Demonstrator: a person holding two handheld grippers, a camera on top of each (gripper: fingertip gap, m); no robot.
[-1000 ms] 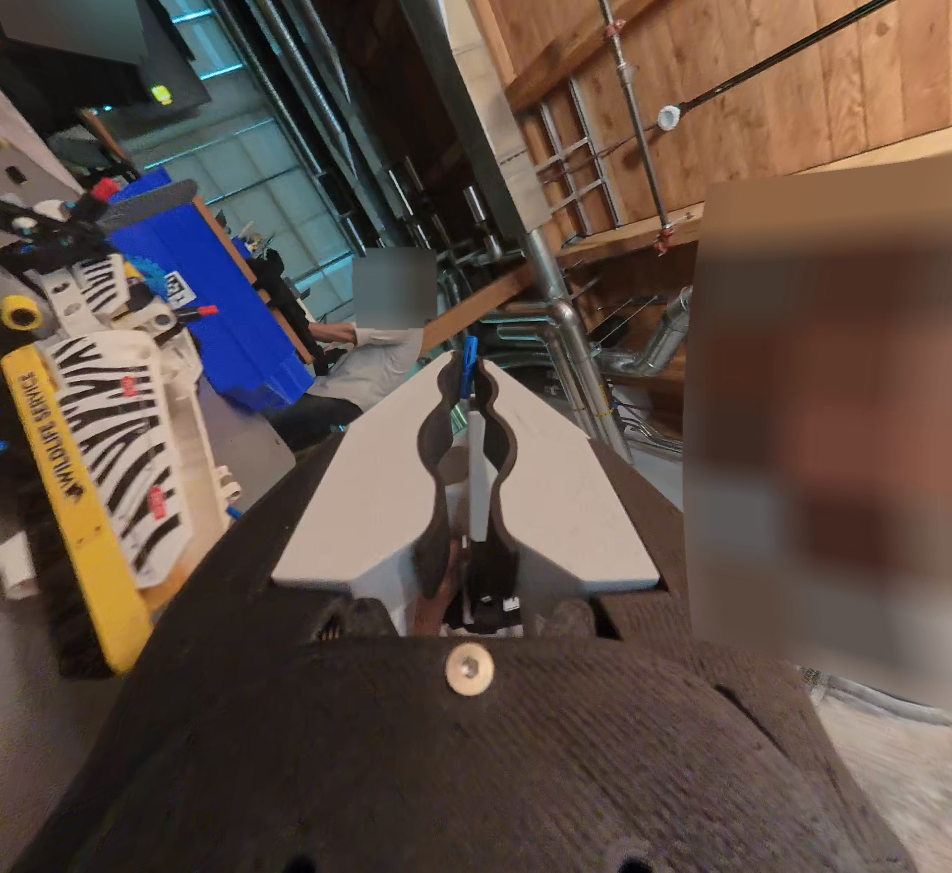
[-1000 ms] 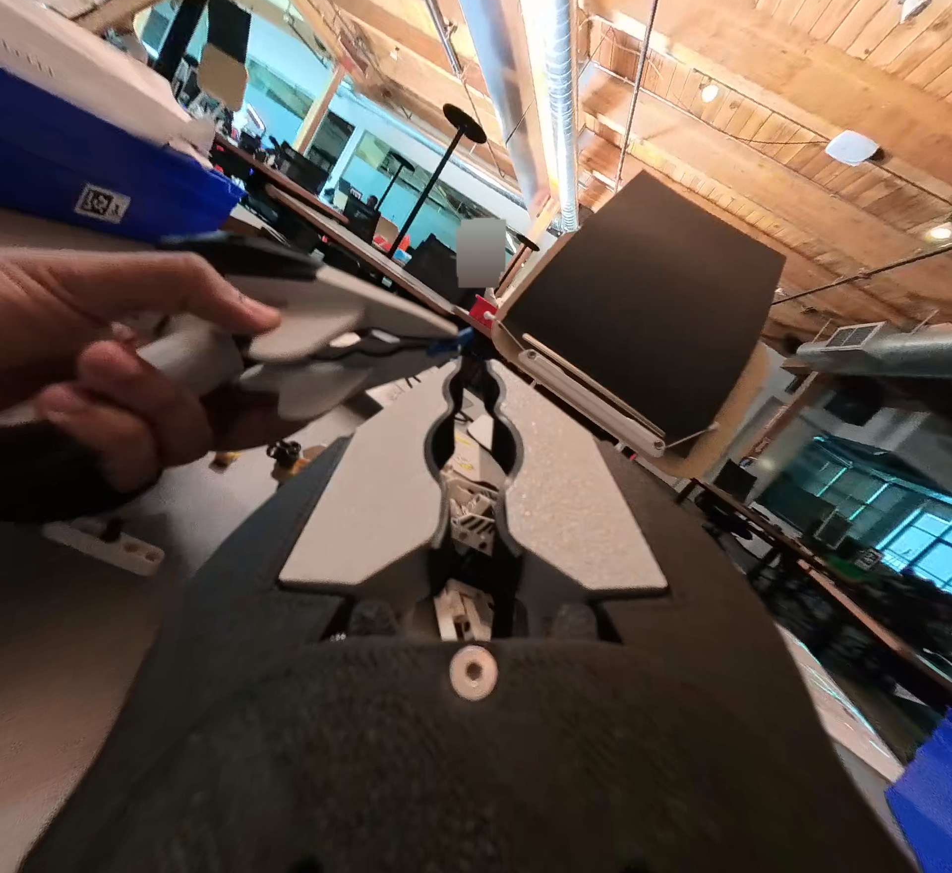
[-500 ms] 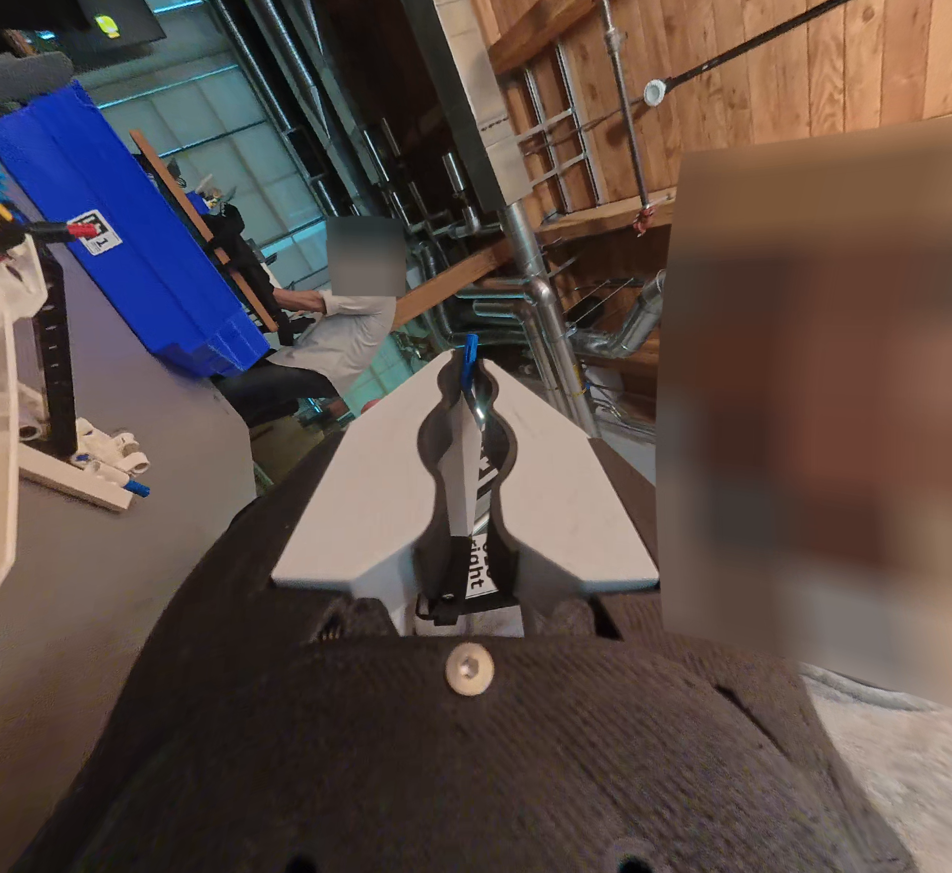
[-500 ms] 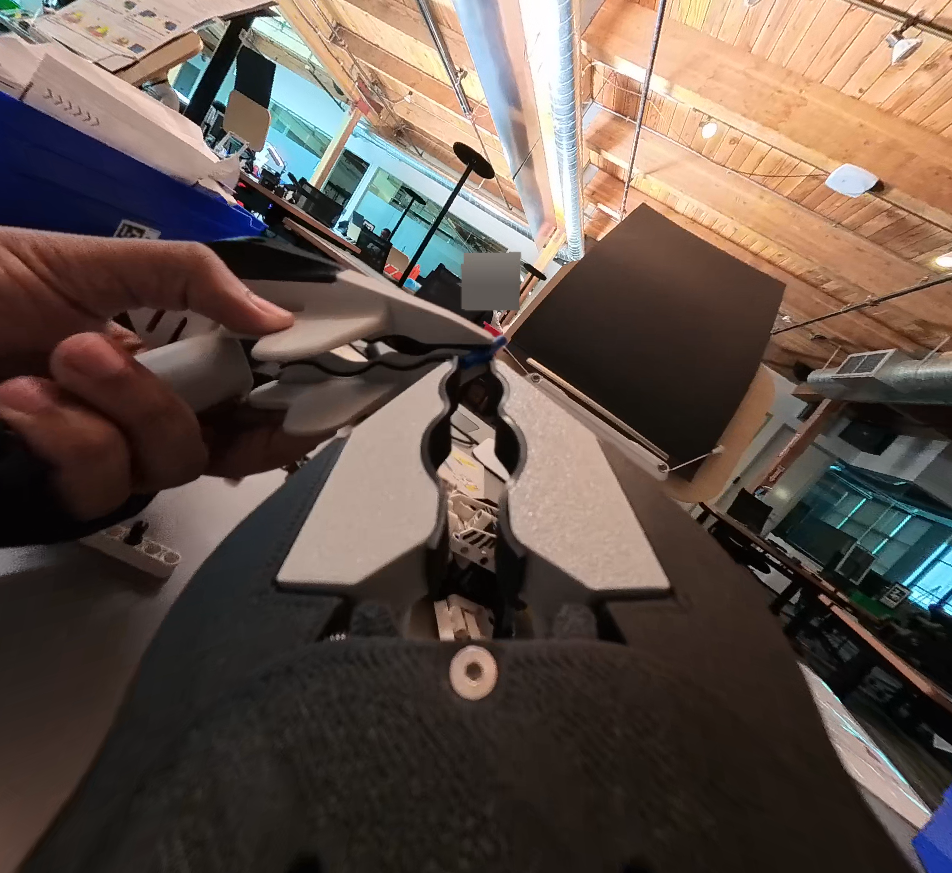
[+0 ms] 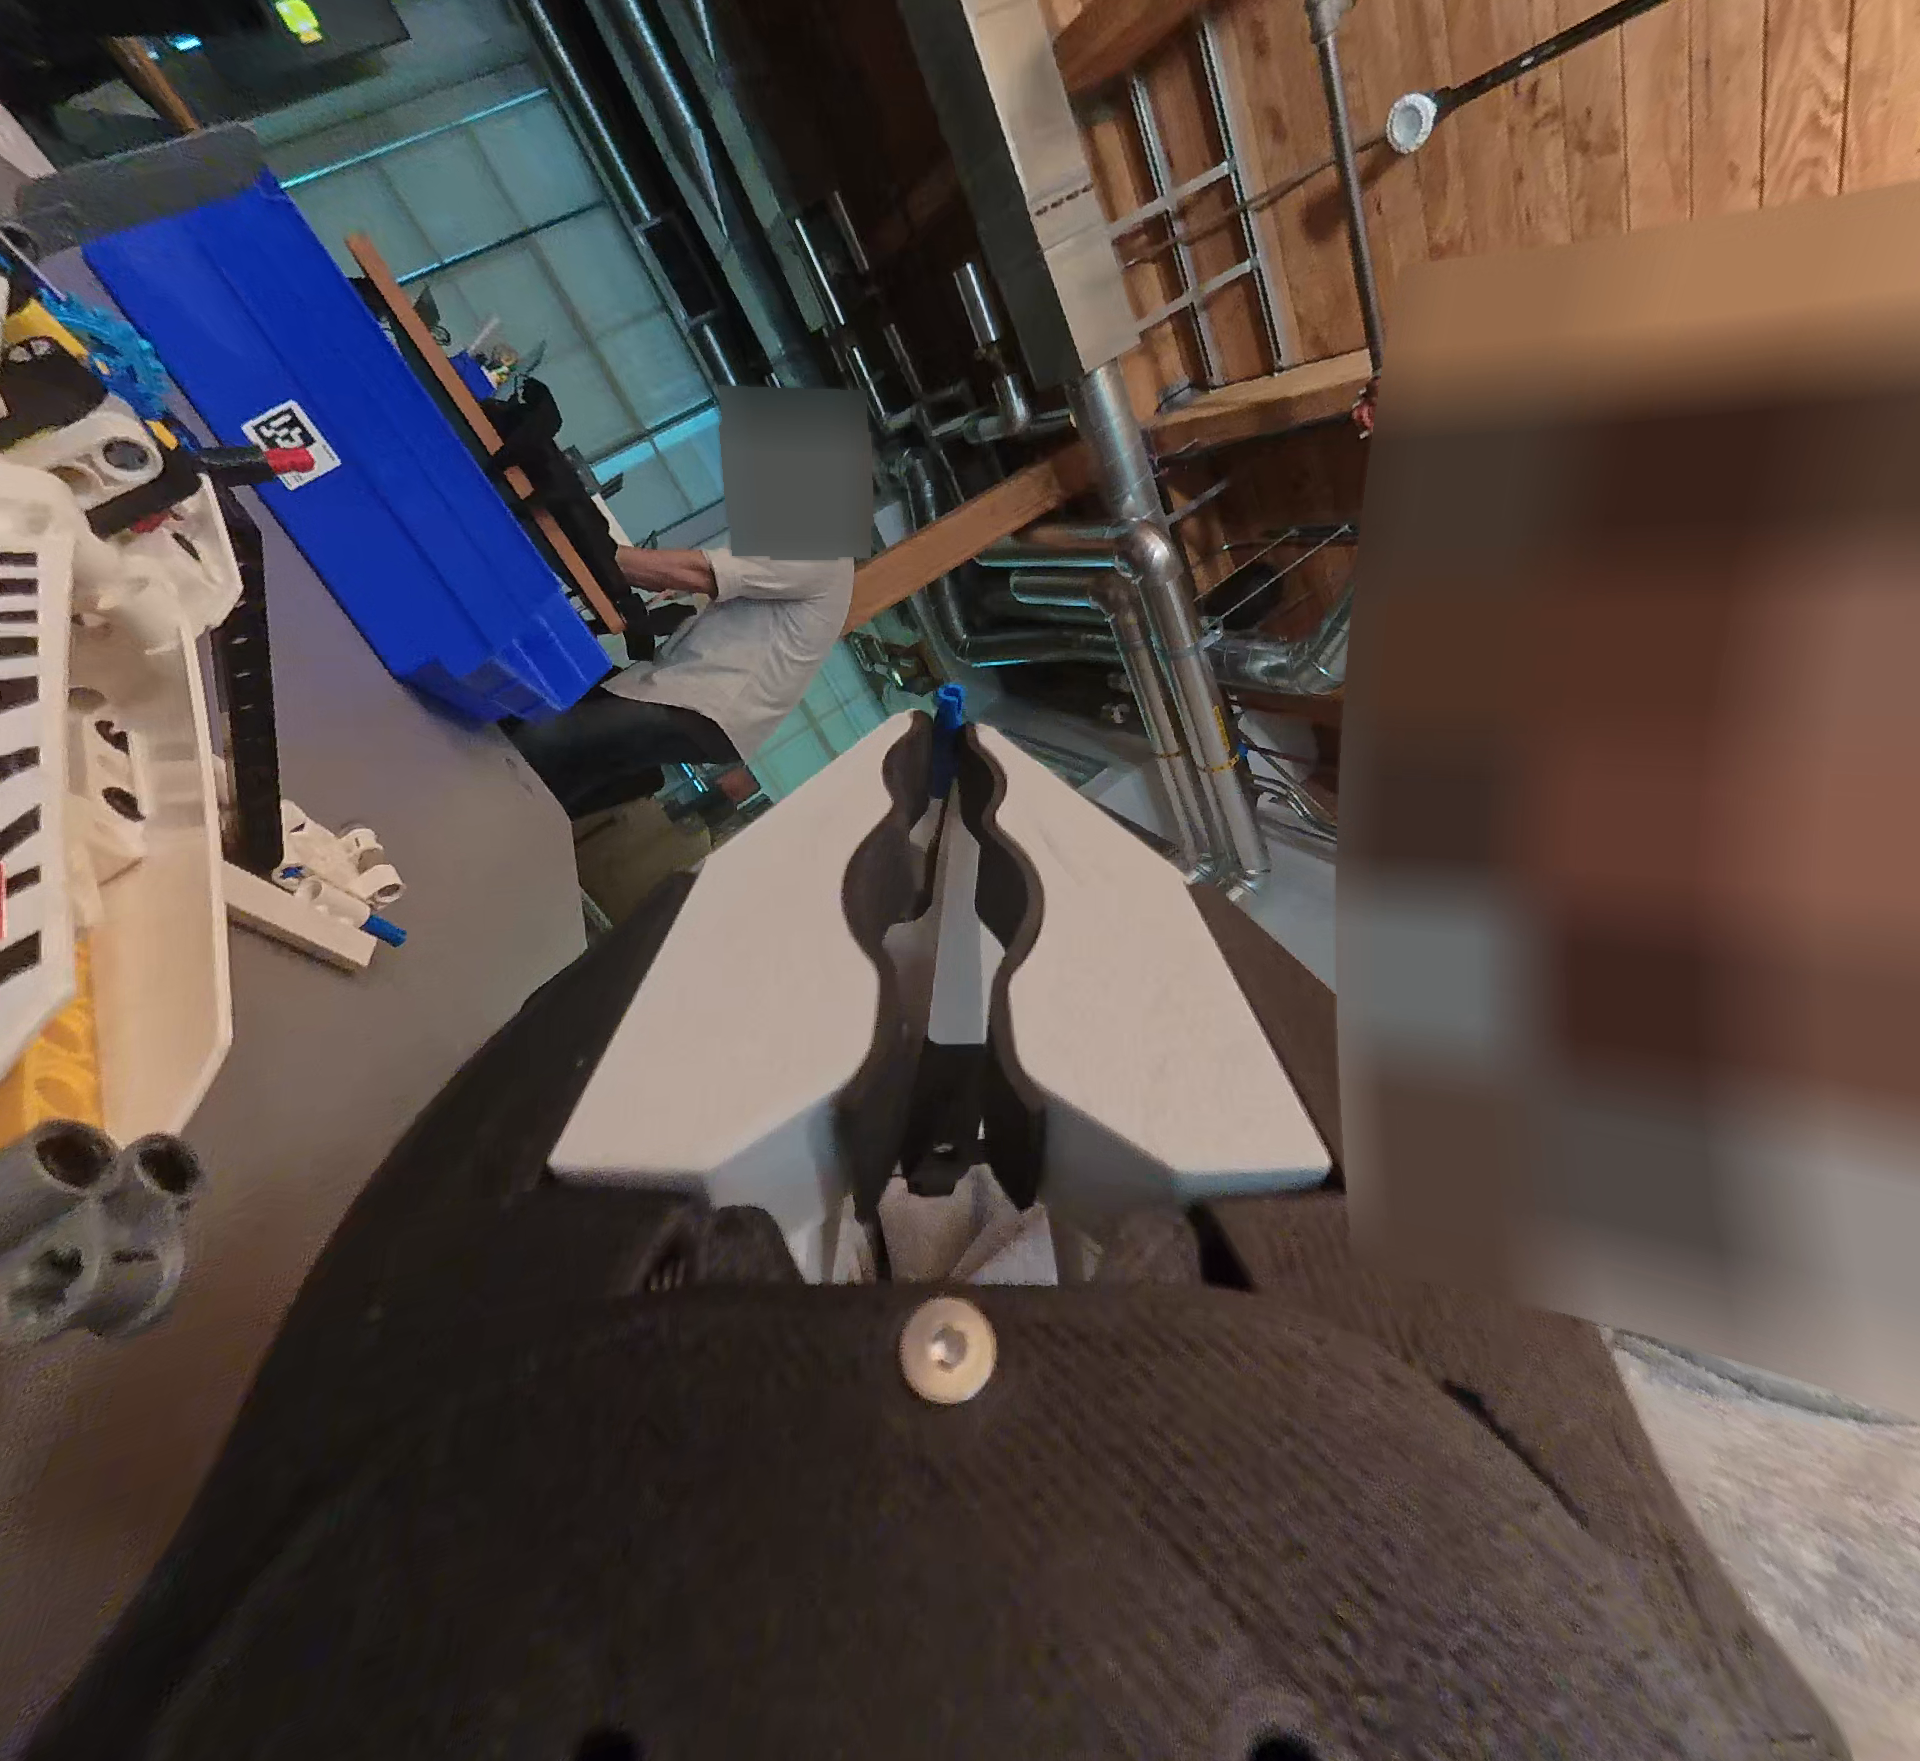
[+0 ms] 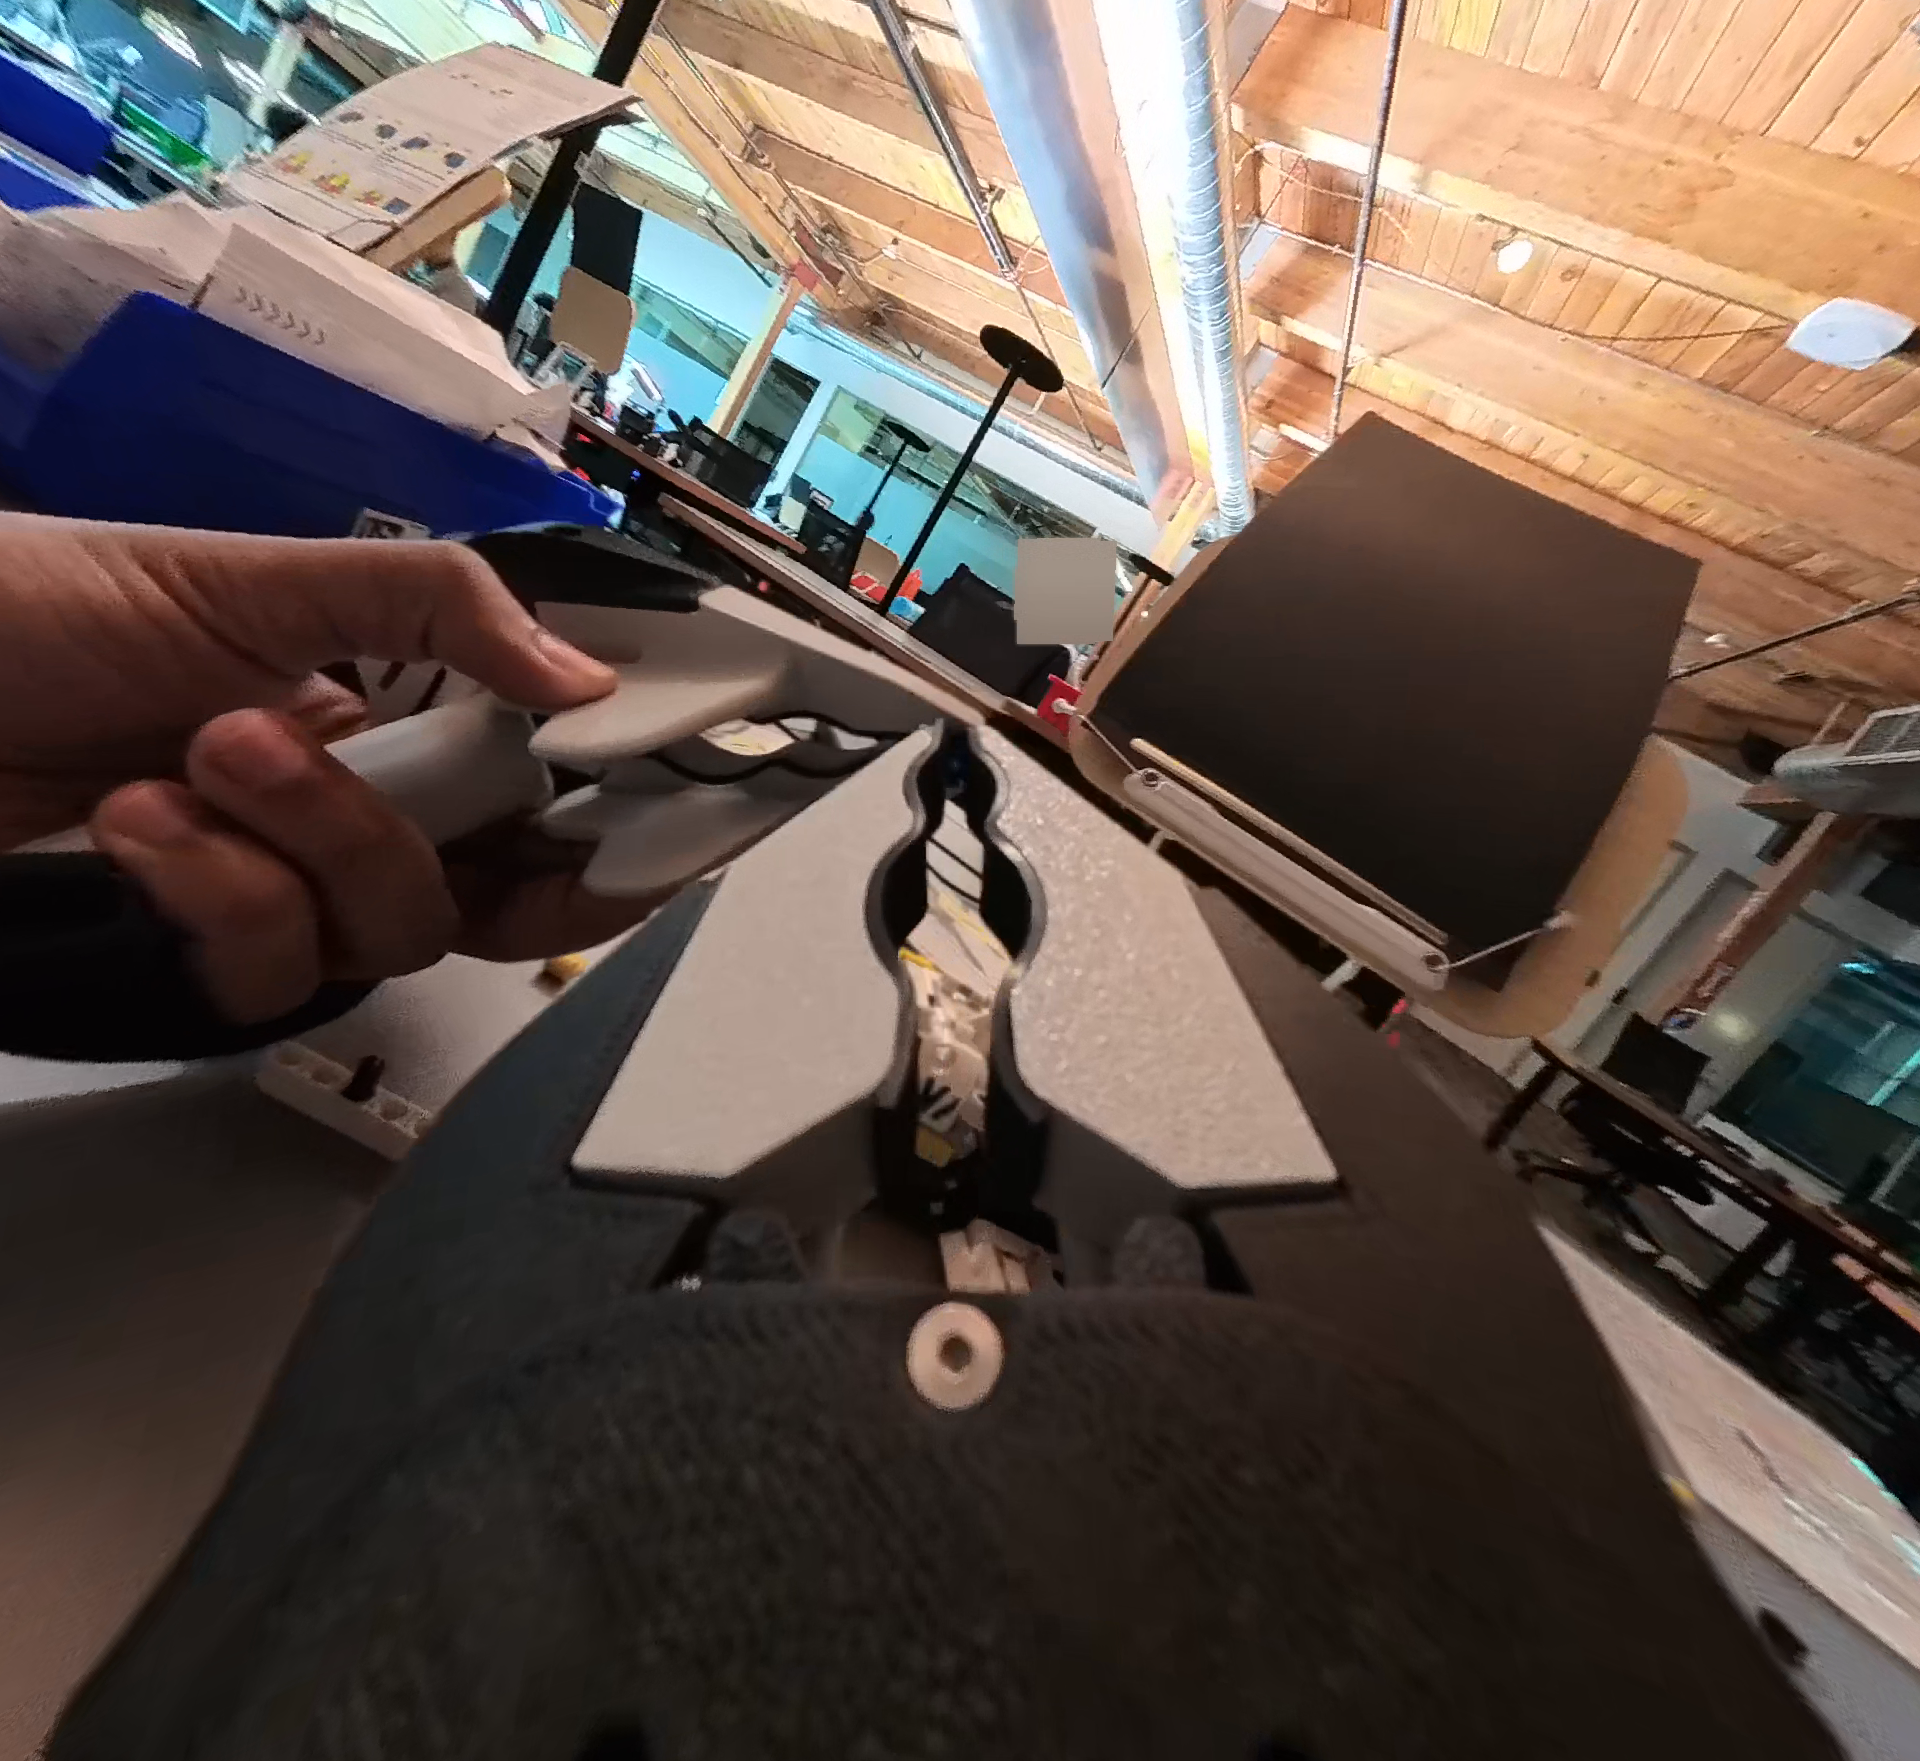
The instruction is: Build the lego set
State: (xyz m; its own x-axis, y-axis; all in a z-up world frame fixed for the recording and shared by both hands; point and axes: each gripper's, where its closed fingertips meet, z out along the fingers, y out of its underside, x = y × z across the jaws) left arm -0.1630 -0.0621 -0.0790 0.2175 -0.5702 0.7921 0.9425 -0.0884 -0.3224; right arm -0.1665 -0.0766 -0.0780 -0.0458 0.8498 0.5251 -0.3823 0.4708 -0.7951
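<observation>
My left gripper (image 5: pixel 941 726) is shut on a small blue pin (image 5: pixel 948 701) that sticks out past its tips. The white zebra-striped lego model (image 5: pixel 62 672) stands at the left edge of the left wrist view. In the right wrist view a hand (image 6: pixel 208 724) holds the left gripper, and its fingers (image 6: pixel 748 662) reach in from the left to meet my right gripper (image 6: pixel 948 737) tip to tip. My right gripper's fingers are closed. A bit of blue (image 6: pixel 954 773) shows in their gap. I cannot tell whether they pinch it.
A white beam with connectors (image 5: pixel 296 911) and a grey connector (image 5: pixel 94 1223) lie on the grey table (image 5: pixel 416 932). A blue bin (image 5: pixel 343 485) stands behind. A white beam (image 6: pixel 343 1093) lies under the hand. A black panel on a stand (image 6: pixel 1382 703) is to the right.
Both views have swung. The striped model left the left wrist view and is back at its left edge. Both grippers stay closed and tip to tip, and the left keeps the blue pin.
</observation>
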